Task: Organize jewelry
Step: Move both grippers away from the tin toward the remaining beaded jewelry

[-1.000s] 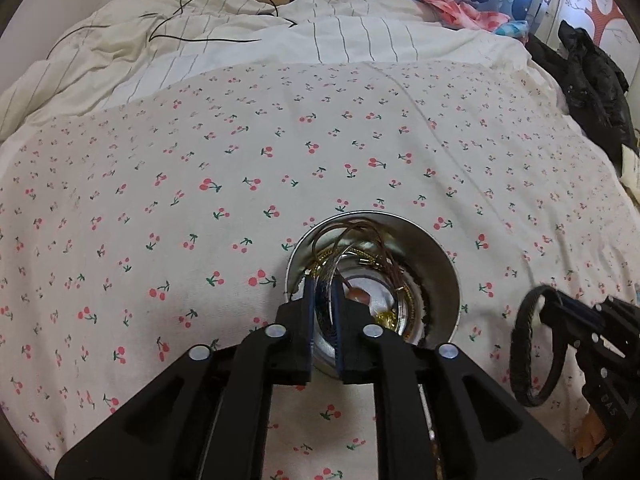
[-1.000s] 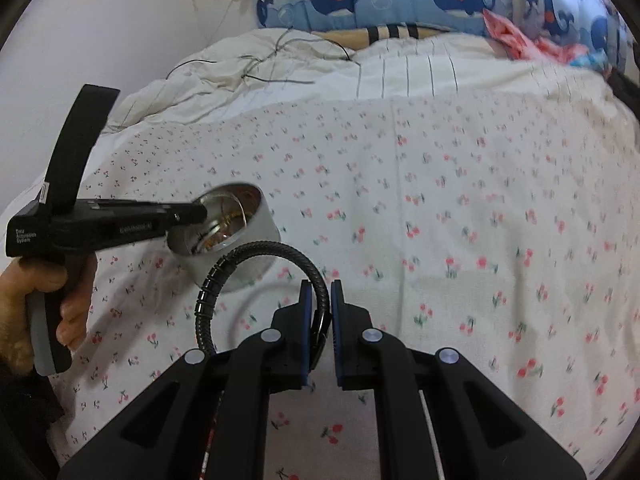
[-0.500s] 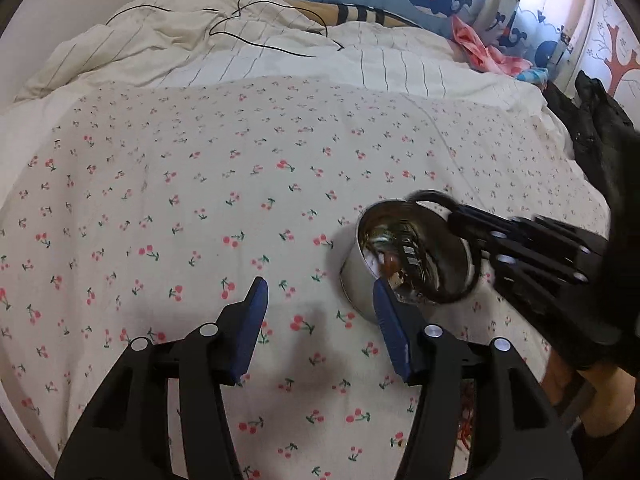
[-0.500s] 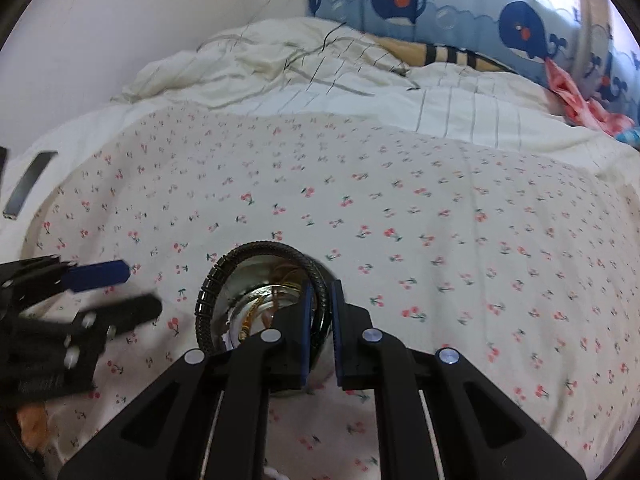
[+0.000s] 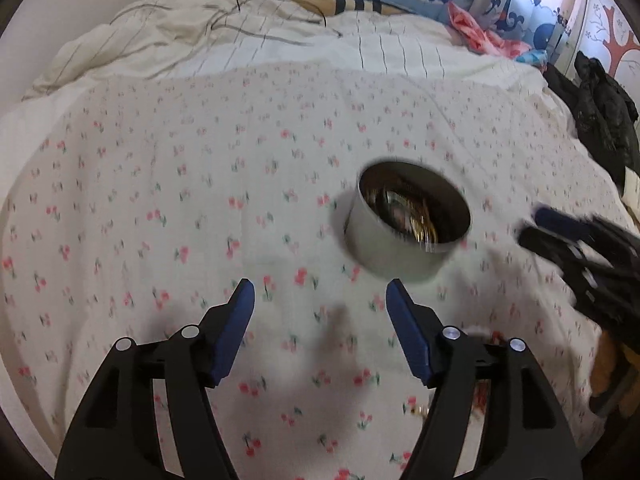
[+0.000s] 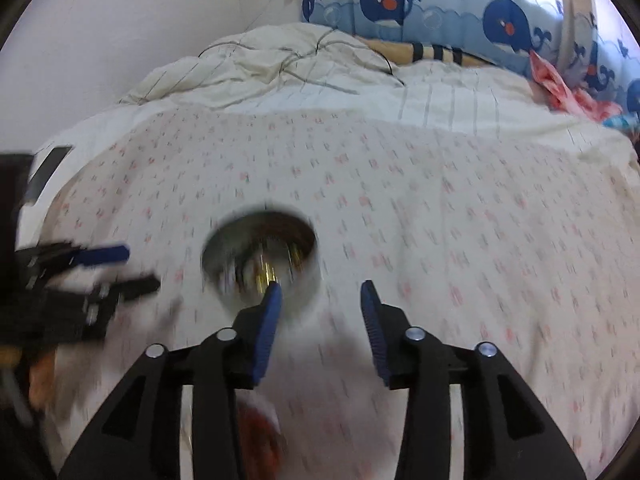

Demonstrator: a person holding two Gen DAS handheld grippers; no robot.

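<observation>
Both tools point(image 5: 320, 294) point(image 6: 320, 294) opening, empty

Cherry-print sheet point(image 5: 160, 200), silver tin point(image 5: 392, 256)

One tin point(image 5: 394, 246), two tools: left tool point(image 5: 320, 294), right tool point(image 6: 318, 292).

Home bedroom. A bed is filling both views ahead of the grippers, with a cherry-print sheet point(image 5: 168, 184) lying directly under and beyond the fingers. Farther ahead a rumpled cream striped duvet point(image 6: 280, 68) is bunching up against the white wall point(image 6: 140, 12), with thin dark cables trailing over it. Whale-print curtains point(image 6: 440, 4) are hanging past the far end. Pink clothing point(image 5: 476, 32) and a black jacket point(image 5: 600, 112) are lying ahead to the right.
</observation>
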